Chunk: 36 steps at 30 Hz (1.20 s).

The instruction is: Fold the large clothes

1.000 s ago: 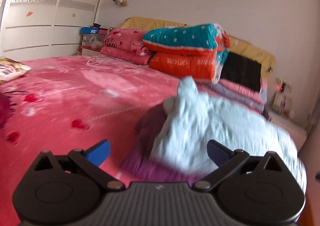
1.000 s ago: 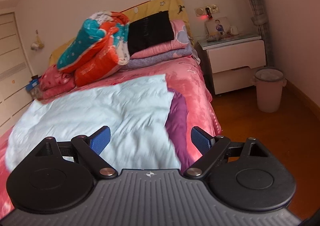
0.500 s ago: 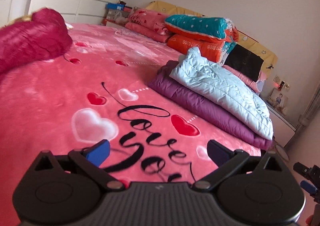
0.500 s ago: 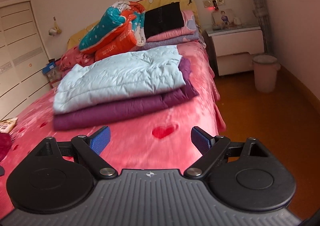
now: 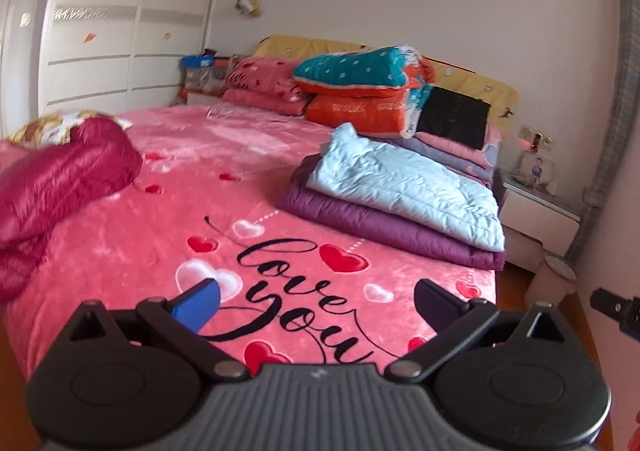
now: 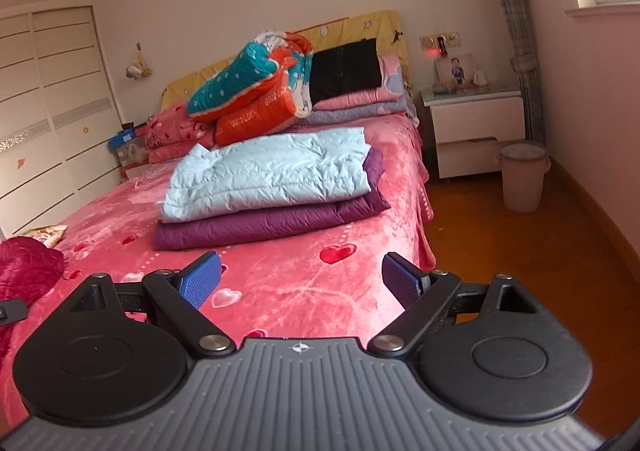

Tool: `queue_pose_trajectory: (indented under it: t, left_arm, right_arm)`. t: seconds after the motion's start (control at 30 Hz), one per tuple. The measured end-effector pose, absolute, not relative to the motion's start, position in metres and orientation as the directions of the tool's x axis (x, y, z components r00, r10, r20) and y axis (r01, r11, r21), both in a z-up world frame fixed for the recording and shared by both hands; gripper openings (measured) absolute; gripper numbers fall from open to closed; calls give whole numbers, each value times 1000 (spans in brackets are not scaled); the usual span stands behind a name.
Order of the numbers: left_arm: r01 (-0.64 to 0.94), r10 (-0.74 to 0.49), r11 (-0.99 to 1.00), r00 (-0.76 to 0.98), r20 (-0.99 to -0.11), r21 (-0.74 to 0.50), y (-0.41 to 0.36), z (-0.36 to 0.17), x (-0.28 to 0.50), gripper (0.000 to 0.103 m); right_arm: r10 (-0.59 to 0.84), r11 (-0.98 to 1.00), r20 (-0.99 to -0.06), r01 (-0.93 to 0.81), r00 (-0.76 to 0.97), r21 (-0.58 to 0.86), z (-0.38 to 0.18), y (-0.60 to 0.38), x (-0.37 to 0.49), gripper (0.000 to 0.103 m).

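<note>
Clothes, large, three items on a pink bed [image 5: 132,251].

Nearest: left claw [image 5: 316,305], jaws spread wide, grasping nothing, held level and low over the bed's foot edge, aimed along the mattress. Right claw [image 6: 300,283], likewise released and empty, level, hovering over the bed's near right corner.

Middle, left side: crimson padded jacket [image 5: 60,183], crumpled, unfolded, well apart from the stack.

Middle, right side: light-blue quilted coat [image 6: 268,175], folded flat, lying directly on purple quilted coat [image 6: 260,221], also folded; stack near the bed's right edge.

Far: bedding pile [image 6: 260,95] against the headboard.

Step, as judged: two items done, between garments. Next move calls for swinging both claws left to the crimson jacket, pinching its edges and spreading it flat.
</note>
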<state>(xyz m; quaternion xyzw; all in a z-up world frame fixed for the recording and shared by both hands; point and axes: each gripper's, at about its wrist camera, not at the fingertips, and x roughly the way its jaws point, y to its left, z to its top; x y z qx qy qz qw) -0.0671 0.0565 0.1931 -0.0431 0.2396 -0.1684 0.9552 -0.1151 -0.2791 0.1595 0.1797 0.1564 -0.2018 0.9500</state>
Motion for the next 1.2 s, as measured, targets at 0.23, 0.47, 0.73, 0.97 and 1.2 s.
queue_pose_trajectory:
  t: [0.23, 0.47, 0.73, 0.97, 1.2]
  left_arm:
    - [333, -349, 936, 833, -430, -114, 49, 215, -90, 102]
    - [329, -334, 941, 850, -407, -84, 49, 225, -103, 102]
    - [312, -307, 948, 861, -406, -56, 47, 226, -106, 102]
    - [316, -305, 948, 864, -400, -39, 44, 223, -105, 102]
    - [320, -308, 947, 863, -400, -40, 42, 219, -104, 102]
  right_arm:
    - [-356, 863, -334, 444, 873, 242, 197, -253, -142, 103]
    - [-362, 877, -319, 436, 876, 203, 214, -234, -151, 103]
    - [-378, 877, -300, 442, 876, 187, 219, -231, -150, 103]
    - [-381, 876, -306, 447, 872, 182, 212, -232, -143, 103]
    - [-388, 880, -306, 449, 869, 158, 209, -230, -141, 103]
